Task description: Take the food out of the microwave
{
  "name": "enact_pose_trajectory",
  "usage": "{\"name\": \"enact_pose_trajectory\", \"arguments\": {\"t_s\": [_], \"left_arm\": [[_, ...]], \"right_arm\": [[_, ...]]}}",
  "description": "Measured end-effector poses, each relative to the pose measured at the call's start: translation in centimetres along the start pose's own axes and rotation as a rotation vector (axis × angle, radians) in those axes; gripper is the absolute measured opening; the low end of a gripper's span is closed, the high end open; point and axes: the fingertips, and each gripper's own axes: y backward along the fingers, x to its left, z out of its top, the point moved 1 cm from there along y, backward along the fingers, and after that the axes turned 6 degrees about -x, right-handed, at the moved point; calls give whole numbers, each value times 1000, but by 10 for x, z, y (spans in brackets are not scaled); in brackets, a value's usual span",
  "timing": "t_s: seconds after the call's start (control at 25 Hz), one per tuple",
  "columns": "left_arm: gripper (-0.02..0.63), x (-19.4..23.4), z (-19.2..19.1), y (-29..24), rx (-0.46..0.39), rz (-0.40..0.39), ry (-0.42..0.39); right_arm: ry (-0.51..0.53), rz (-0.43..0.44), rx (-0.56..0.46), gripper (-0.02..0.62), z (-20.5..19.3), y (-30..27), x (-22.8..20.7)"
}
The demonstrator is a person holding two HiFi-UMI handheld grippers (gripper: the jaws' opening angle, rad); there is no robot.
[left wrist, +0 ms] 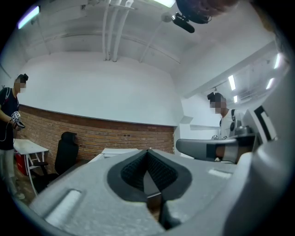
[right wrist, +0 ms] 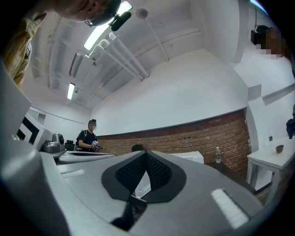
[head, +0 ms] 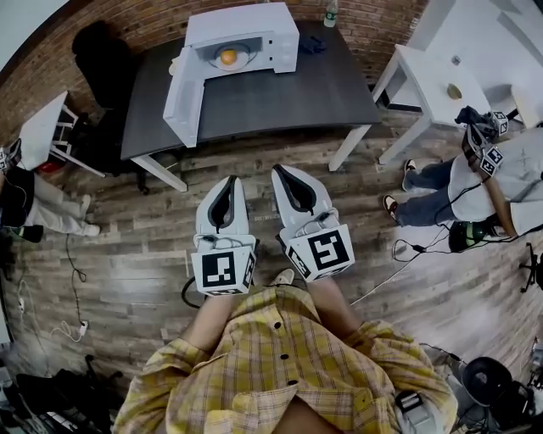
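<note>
Both grippers have their jaws closed on nothing: the left gripper [head: 232,180] and right gripper [head: 277,170] are side by side above the floor, pointing at a dark table [head: 288,97]. On it, well apart from them, a white microwave [head: 254,30] faces the person with its door [head: 182,97] swung left. Inside lies the food [head: 227,56], round and orange, with no clear long axis.

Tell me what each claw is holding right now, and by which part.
Nothing is held. The left claw and the right claw are both shut and empty; the orange food sits inside the open microwave.
</note>
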Motion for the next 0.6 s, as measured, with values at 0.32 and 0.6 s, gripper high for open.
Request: {"name": "enact_pose_trajectory", "arguments": {"t_s": [0.32, 0.6], "left_arm": [[2, 4, -16, -43, 9, -6, 17], [2, 31, -25, -101, -2, 15, 28]], "right_arm": [[11, -6, 28, 2, -13, -30, -33], [25, 18, 34, 2, -26, -85, -61]]}}
